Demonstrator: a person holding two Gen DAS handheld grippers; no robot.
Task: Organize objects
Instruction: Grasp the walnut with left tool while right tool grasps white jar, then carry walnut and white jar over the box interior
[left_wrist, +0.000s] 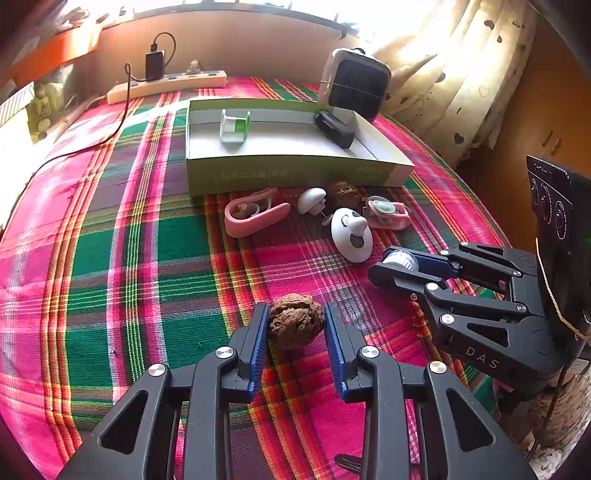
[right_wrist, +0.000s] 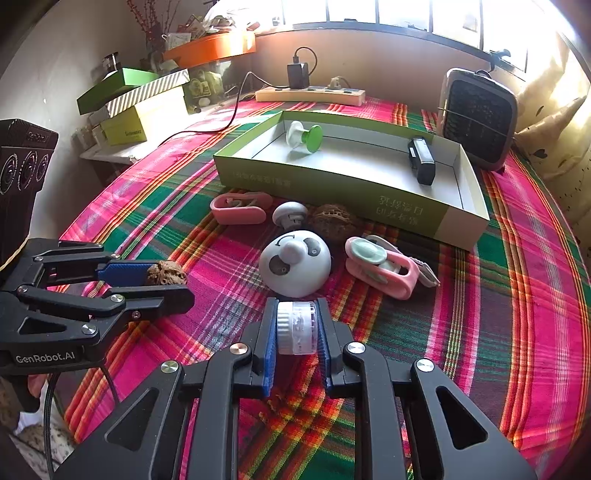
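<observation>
Plaid cloth (left_wrist: 147, 258) in pink and green carries everything. Left gripper (left_wrist: 295, 328) has its blue pads against a wrinkled walnut (left_wrist: 295, 320) — seemingly pinched, though the far side is hidden. Right gripper (right_wrist: 296, 328) is pressed onto a small white ribbed cap (right_wrist: 296, 328) just in front of the white dome toy (right_wrist: 294, 263). Beyond lies the green box (right_wrist: 332, 188) — a black case (right_wrist: 421, 159) and a green-and-white spool (right_wrist: 303, 137) inside.

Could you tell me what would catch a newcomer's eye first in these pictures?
The bright pink and green plaid cloth fills both views. Up front, the left gripper is shut on a walnut, and the right gripper on a small white cap. Behind sits a green box.
</observation>
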